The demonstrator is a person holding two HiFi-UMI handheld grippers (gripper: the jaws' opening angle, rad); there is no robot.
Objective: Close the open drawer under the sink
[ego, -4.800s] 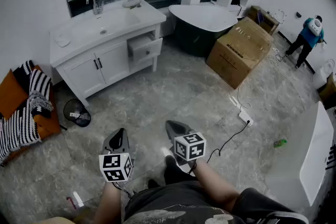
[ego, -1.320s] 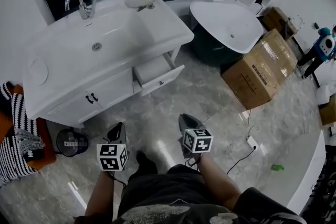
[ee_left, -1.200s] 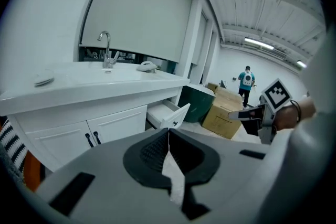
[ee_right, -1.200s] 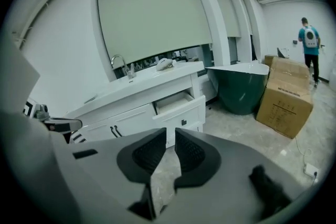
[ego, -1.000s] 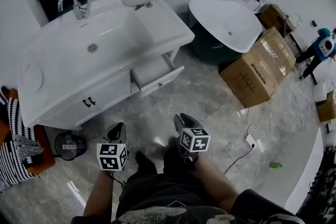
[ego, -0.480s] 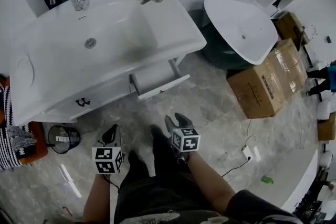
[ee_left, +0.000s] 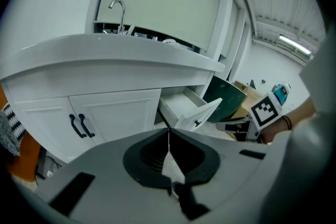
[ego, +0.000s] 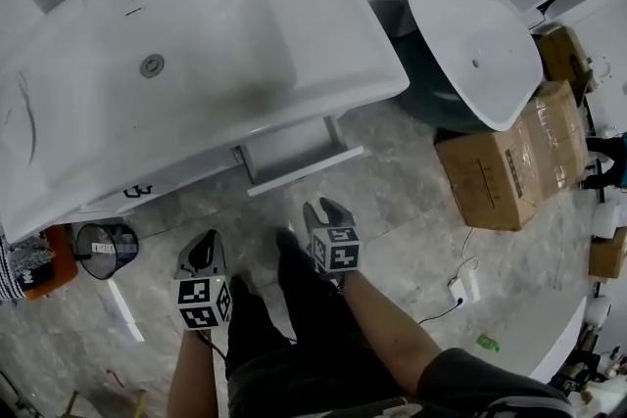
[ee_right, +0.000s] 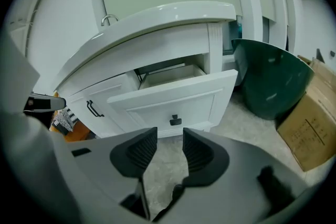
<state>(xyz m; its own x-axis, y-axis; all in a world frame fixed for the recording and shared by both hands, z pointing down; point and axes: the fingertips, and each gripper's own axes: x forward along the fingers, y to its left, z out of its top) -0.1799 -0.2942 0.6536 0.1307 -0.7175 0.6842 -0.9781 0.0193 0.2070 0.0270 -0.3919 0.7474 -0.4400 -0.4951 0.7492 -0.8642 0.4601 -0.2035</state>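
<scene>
The white vanity with its sink (ego: 196, 64) has one drawer (ego: 304, 162) pulled out at its right end, under the counter. In the right gripper view the drawer's front panel (ee_right: 178, 99) with a small black knob (ee_right: 176, 120) faces me, a short way ahead. My right gripper (ego: 318, 210) (ee_right: 169, 147) hovers over the floor just in front of it; its jaws are apart and closing, with nothing between them. My left gripper (ego: 203, 248) (ee_left: 168, 131) is shut and empty, lower left of the drawer (ee_left: 191, 113), which it sees from the side.
Two cabinet doors with black handles (ee_right: 94, 108) (ee_left: 79, 126) sit left of the drawer. A dark green tub (ego: 475, 54) (ee_right: 270, 81) and a cardboard box (ego: 519, 162) stand to the right. A wire bin (ego: 106, 245) is at the left, a power strip (ego: 460, 287) on the floor.
I have come closer to the vanity, which now fills the top of the head view. Both grippers have moved forward and down toward the open drawer.
</scene>
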